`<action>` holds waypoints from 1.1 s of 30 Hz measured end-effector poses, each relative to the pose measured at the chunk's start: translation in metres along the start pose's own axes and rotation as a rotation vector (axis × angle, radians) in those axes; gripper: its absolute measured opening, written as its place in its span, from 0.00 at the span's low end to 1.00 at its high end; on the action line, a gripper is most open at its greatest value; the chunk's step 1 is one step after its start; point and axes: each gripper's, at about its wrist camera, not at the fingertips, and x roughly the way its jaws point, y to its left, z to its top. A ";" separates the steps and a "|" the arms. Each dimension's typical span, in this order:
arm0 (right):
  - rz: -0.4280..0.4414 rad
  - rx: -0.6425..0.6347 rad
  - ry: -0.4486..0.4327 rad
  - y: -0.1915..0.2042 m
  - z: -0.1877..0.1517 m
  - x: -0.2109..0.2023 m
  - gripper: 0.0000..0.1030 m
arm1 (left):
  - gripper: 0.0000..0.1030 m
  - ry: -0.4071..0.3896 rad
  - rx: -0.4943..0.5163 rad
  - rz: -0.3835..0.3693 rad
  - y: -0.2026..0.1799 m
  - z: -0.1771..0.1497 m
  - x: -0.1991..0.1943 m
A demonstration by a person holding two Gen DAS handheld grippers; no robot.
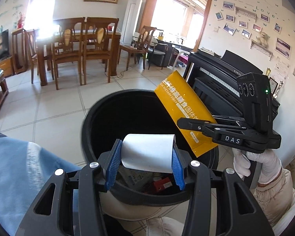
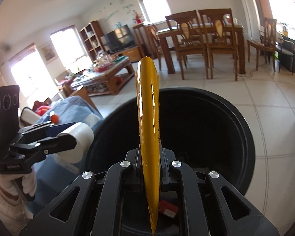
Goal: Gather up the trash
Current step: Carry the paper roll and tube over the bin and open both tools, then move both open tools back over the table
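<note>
Left gripper (image 1: 146,158) pinches a curled white paper roll (image 1: 148,151) between its blue pads (image 1: 114,161), low centre of frame, tilted down over the black trash bin (image 1: 100,110). Right gripper (image 1: 182,122), marked "DAS", reaches in from the right in a white-gloved hand (image 1: 263,165), jaws pressed tight on a flattened yellow packet (image 1: 182,108) reading "HIGH DIETARY FIBER", poised above the bin's mouth.

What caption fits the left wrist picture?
Left gripper holds white paper tube over round black bin; right gripper holds flat yellow packet.
</note>
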 end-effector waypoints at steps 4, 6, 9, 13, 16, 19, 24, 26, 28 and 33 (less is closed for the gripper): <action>-0.007 0.019 0.012 -0.014 -0.007 0.003 0.10 | 0.45 0.024 0.007 -0.007 -0.003 -0.002 0.013; -0.008 0.025 0.014 -0.015 -0.008 0.007 0.10 | 0.45 0.031 0.011 -0.005 -0.003 -0.004 0.016; -0.011 0.028 0.019 -0.019 -0.007 0.012 0.10 | 0.45 0.039 0.010 -0.004 -0.004 -0.005 0.021; -0.017 0.033 0.021 -0.013 -0.005 0.015 0.10 | 0.46 0.051 0.012 0.005 -0.007 -0.003 0.026; -0.031 0.045 0.022 -0.014 -0.007 0.016 0.25 | 0.46 0.045 0.010 0.008 -0.009 -0.003 0.026; -0.033 0.057 0.008 -0.014 -0.007 0.014 0.43 | 0.47 0.040 0.019 0.016 -0.013 -0.004 0.024; -0.051 0.052 0.002 -0.010 -0.006 0.011 0.51 | 0.48 0.021 0.024 0.015 -0.014 -0.005 0.014; -0.054 0.044 0.000 -0.005 -0.006 0.010 0.51 | 0.57 0.008 0.025 0.020 -0.015 -0.007 0.007; -0.056 0.038 -0.005 0.001 -0.004 0.009 0.57 | 0.69 -0.011 0.027 0.036 -0.014 -0.009 -0.001; -0.038 0.012 -0.021 0.025 0.001 0.008 0.67 | 0.84 -0.050 0.007 0.079 -0.003 -0.016 -0.030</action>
